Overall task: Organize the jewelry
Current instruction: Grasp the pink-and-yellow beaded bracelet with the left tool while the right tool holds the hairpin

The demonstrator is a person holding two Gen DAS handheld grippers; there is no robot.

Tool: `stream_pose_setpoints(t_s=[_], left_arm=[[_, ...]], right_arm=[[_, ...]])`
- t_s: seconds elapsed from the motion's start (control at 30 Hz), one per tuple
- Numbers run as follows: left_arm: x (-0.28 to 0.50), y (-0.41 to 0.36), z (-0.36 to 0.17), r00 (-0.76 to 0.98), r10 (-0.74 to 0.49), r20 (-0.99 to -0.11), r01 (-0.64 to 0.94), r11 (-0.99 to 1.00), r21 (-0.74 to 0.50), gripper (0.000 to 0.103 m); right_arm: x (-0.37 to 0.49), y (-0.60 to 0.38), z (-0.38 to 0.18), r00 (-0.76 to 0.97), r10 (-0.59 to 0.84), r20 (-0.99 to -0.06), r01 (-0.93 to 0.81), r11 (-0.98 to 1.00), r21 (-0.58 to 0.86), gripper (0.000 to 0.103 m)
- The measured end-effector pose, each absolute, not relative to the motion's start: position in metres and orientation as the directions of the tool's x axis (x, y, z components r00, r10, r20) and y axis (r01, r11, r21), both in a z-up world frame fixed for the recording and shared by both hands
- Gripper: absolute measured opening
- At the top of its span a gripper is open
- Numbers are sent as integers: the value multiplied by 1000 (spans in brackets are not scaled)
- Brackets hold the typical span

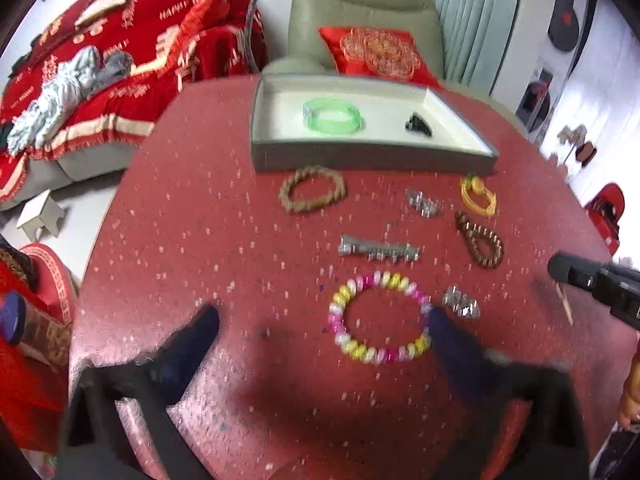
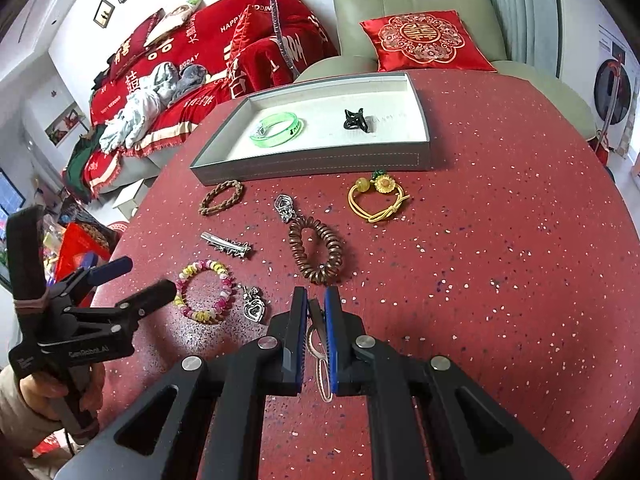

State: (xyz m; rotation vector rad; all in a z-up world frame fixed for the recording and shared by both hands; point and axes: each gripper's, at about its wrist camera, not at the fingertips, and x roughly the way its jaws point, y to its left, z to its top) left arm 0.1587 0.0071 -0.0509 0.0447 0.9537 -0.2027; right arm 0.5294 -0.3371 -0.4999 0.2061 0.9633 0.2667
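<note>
A grey tray (image 2: 320, 162) with a white floor holds a green bangle (image 2: 277, 129) and a black claw clip (image 2: 356, 120). On the red table lie a pink-and-yellow bead bracelet (image 1: 380, 317), a braided brown bracelet (image 1: 312, 189), a silver clip (image 1: 378, 249), a brown coil tie (image 2: 318, 250), a yellow flower tie (image 2: 378, 196) and heart charms (image 2: 253, 304). My left gripper (image 1: 320, 320) is open, its right finger touching the bead bracelet's rim. My right gripper (image 2: 316, 304) is shut on a thin metal hair clip (image 2: 320, 344) just above the table.
A green armchair with a red cushion (image 2: 424, 40) stands behind the table. A sofa with a red blanket (image 2: 192, 72) is at the back left. A small white stool (image 1: 40, 216) stands on the floor beside the table.
</note>
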Motion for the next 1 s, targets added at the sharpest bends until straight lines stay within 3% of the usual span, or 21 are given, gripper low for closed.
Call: stream_pose_setpoints(t_s=[0.3, 0.93, 1.0], left_arm=[[203, -18, -143, 550, -83, -831, 195, 980, 31, 103], [338, -66, -340, 463, -99, -881, 258, 966, 26, 103], [352, -72, -356, 469, -105, -877, 264, 964, 26, 95]], right_arm=[[522, -337, -500, 547, 321, -773, -130, 945, 300, 9], [519, -339, -501, 544, 323, -774, -112, 943, 315, 9], [519, -338, -501, 546, 322, -774, -114, 943, 313, 9]])
